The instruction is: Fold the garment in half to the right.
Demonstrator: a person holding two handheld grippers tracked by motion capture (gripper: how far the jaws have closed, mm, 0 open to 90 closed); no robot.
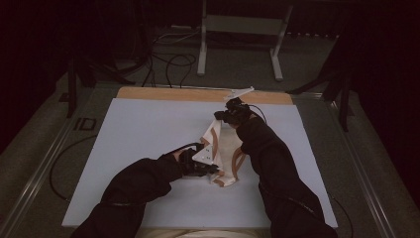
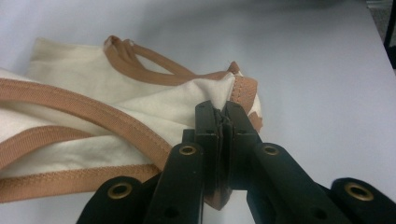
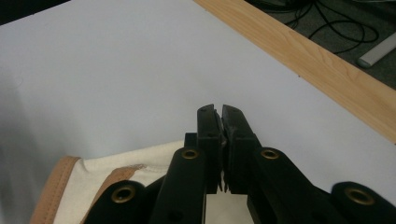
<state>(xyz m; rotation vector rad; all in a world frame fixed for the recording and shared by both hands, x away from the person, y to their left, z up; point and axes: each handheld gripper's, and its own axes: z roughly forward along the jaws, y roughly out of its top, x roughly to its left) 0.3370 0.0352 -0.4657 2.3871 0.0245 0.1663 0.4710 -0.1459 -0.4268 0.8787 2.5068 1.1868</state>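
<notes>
A cream garment (image 1: 225, 148) with tan trim lies bunched in the middle of the white table top (image 1: 143, 129). My left gripper (image 1: 214, 171) is at its near end, and in the left gripper view the jaws (image 2: 221, 108) are shut on a trimmed fold of the garment (image 2: 93, 100). My right gripper (image 1: 221, 116) is at the far end, where the cloth rises toward it. In the right gripper view its jaws (image 3: 218, 109) are pressed together, with the garment (image 3: 140, 161) running under and between them low down.
A wooden strip (image 1: 198, 94) borders the table's far edge, also seen in the right gripper view (image 3: 327, 70). Beyond it on the dark floor are cables (image 1: 168, 62) and a metal stand (image 1: 203, 49). Bare white surface (image 1: 277, 203) lies to the left, right and front of the garment.
</notes>
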